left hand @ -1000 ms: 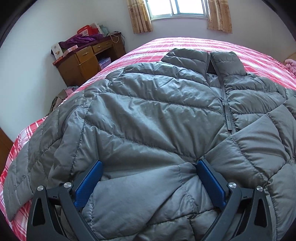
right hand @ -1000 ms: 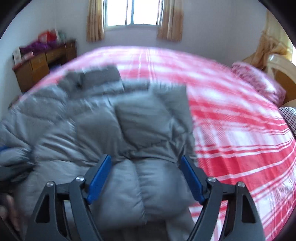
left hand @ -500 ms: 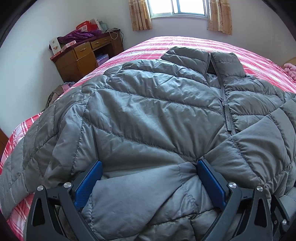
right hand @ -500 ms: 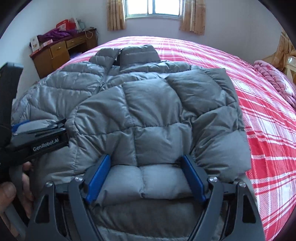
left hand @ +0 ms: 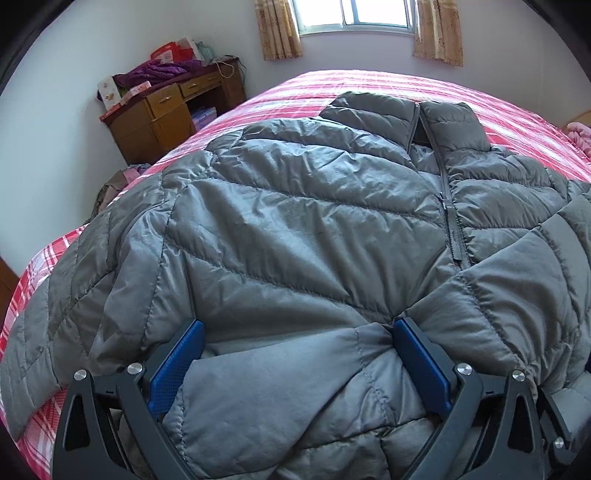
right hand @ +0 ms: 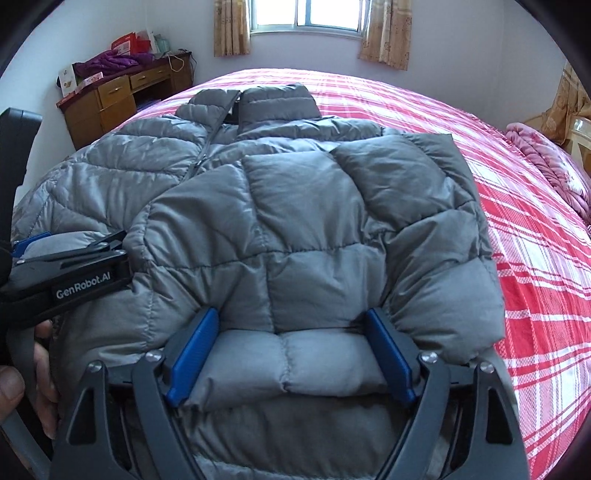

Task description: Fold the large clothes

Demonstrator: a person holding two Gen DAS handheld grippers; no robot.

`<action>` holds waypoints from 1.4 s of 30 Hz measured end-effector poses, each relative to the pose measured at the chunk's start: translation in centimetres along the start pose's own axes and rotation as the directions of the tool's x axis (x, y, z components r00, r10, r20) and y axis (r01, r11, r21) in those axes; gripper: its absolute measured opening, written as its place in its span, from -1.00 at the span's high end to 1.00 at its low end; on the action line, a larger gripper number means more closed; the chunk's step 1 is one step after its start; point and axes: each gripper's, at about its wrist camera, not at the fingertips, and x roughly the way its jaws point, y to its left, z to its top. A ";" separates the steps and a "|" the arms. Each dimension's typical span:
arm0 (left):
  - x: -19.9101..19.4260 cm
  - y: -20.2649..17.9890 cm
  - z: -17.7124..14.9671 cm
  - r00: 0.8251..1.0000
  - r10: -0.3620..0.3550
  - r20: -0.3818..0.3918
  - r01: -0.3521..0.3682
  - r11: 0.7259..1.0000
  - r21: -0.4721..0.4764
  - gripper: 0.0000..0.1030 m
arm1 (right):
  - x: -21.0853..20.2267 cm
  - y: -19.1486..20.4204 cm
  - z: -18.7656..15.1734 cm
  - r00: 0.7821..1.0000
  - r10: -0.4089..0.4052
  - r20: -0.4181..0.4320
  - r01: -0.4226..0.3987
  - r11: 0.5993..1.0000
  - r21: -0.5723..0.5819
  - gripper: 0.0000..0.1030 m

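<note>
A grey quilted puffer jacket (left hand: pixel 295 229) lies front up on the bed, collar towards the window, zip closed. Its right sleeve is folded over the chest (right hand: pixel 314 221). My left gripper (left hand: pixel 295 336) has its blue pads wide apart with the jacket's bottom hem bulging between them. My right gripper (right hand: pixel 291 328) stands the same way on the hem below the folded sleeve. The left gripper's body also shows in the right wrist view (right hand: pixel 74 273), with a hand on it. The jaws look spread around thick padding.
The bed (right hand: pixel 535 277) has a red and white checked cover. A wooden desk (left hand: pixel 162 114) with boxes and purple cloth stands at the far left wall. A pink blanket (right hand: pixel 546 162) lies at the right. A curtained window (left hand: pixel 354 14) is behind.
The right gripper has swung in over the folded sleeve and settled on the hem; its view went from blurred to sharp. The left gripper has shifted slightly and stays on the hem.
</note>
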 end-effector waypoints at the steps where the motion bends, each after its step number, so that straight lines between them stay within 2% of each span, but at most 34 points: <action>1: -0.3 0.3 0.2 1.000 -0.010 -0.017 0.011 1.000 0.018 -0.98 | 0.0 0.0 0.1 1.000 -0.003 -0.004 0.003 1.000 -0.002 -0.66; 3: -2.1 1.9 0.8 1.000 -0.008 -0.009 0.008 1.000 0.027 -0.98 | -0.5 -0.2 0.4 1.000 0.009 -0.014 -0.009 1.000 -0.004 -0.67; 4: -3.7 3.3 0.8 0.999 -0.037 0.019 0.036 0.999 0.020 -0.98 | -0.9 -0.4 0.6 1.000 0.008 -0.015 -0.008 1.000 -0.008 -0.67; 5: -4.8 4.4 0.7 0.998 -0.057 0.038 0.056 0.998 0.023 -0.98 | -2.1 -0.7 0.6 1.000 -0.005 0.008 0.005 1.000 0.002 -0.68; 6: -6.7 6.7 0.3 0.995 -0.068 0.069 0.065 0.997 0.038 -0.98 | -3.9 -1.2 0.5 0.998 -0.016 0.057 0.014 1.000 0.028 -0.77; 7: -8.0 8.6 -0.3 0.994 -0.056 0.094 0.052 0.998 0.046 -0.98 | -5.6 -1.7 0.1 0.996 -0.013 0.088 0.009 0.999 0.047 -0.88; 10: -9.8 15.8 -2.8 0.992 0.037 0.121 -0.042 0.999 0.034 -0.98 | -9.0 -2.6 -1.8 0.994 0.013 0.111 -0.021 0.997 0.068 -0.91; 12: -9.7 21.1 -4.6 0.986 0.127 0.106 -0.128 0.992 0.000 -0.98 | -10.7 -2.7 -4.0 0.993 0.033 0.117 -0.039 0.998 0.055 -0.91; 14: -9.5 26.0 -6.3 0.970 0.223 0.092 -0.221 0.975 -0.037 -0.98 | -11.6 -2.1 -5.8 0.992 0.031 0.124 -0.035 0.999 0.030 -0.91; 16: -9.5 30.1 -7.7 0.954 0.290 0.071 -0.284 0.955 -0.081 -0.98 | -12.1 -1.2 -7.6 0.991 0.023 0.135 -0.023 1.000 0.001 -0.91; 19: -8.7 34.7 -9.6 0.947 0.322 -0.011 -0.320 0.937 -0.143 -0.98 | -12.5 -0.3 -9.0 0.988 0.016 0.151 -0.015 1.000 -0.011 -0.91; 20: -8.4 35.9 -10.4 0.948 0.314 -0.044 -0.317 0.933 -0.172 -0.98 | -12.7 0.0 -9.2 0.988 0.021 0.155 -0.020 1.000 -0.010 -0.91; 22: -7.3 37.5 -11.3 0.964 0.247 -0.099 -0.264 0.937 -0.227 -0.98 | -13.6 0.7 -9.4 0.983 0.045 0.176 -0.044 0.999 -0.007 -0.91; 23: -6.8 37.8 -11.5 0.969 0.221 -0.112 -0.242 0.939 -0.245 -0.98 | -13.9 0.9 -9.5 0.982 0.051 0.183 -0.051 0.999 -0.008 -0.91; 25: -6.4 37.7 -11.5 0.978 0.188 -0.086 -0.204 0.945 -0.256 -0.93 | -14.5 1.4 -9.6 0.978 0.063 0.198 -0.060 0.998 -0.017 -0.91; 28: -6.6 36.9 -10.6 0.984 0.168 -0.063 -0.179 0.955 -0.238 0.24 | -15.0 1.7 -9.6 0.975 0.058 0.213 -0.055 0.998 -0.023 -0.91; 29: -6.7 36.6 -10.0 0.986 0.159 -0.057 -0.168 0.956 -0.238 0.44 | -15.1 1.7 -9.6 0.974 0.055 0.218 -0.052 0.998 -0.017 -0.91; 30: -7.4 36.2 -9.3 0.986 0.160 -0.040 -0.165 0.958 -0.233 0.53 | -15.3 1.5 -9.6 0.973 0.051 0.226 -0.051 0.999 -0.006 -0.91; 33: -10.8 33.7 -6.9 0.973 0.221 0.061 -0.208 0.962 -0.177 0.59 | -16.0 0.7 -10.0 0.967 0.039 0.251 -0.049 0.998 0.033 -0.91; 36: -14.1 31.2 -5.2 0.959 0.235 0.158 -0.212 0.965 -0.152 0.61 | -16.2 -0.3 -10.2 0.963 0.027 0.267 -0.049 0.996 0.076 -0.91; 39: -17.1 27.7 -3.5 0.943 0.214 0.255 -0.193 0.975 -0.106 0.62 | -16.1 -1.5 -10.2 0.964 0.018 0.265 -0.054 0.990 0.128 -0.91; 42: -19.6 22.7 -2.6 0.930 0.145 0.338 -0.146 0.989 -0.024 0.63 | -16.0 -2.4 -10.3 0.964 0.019 0.265 -0.064 0.985 0.162 -0.91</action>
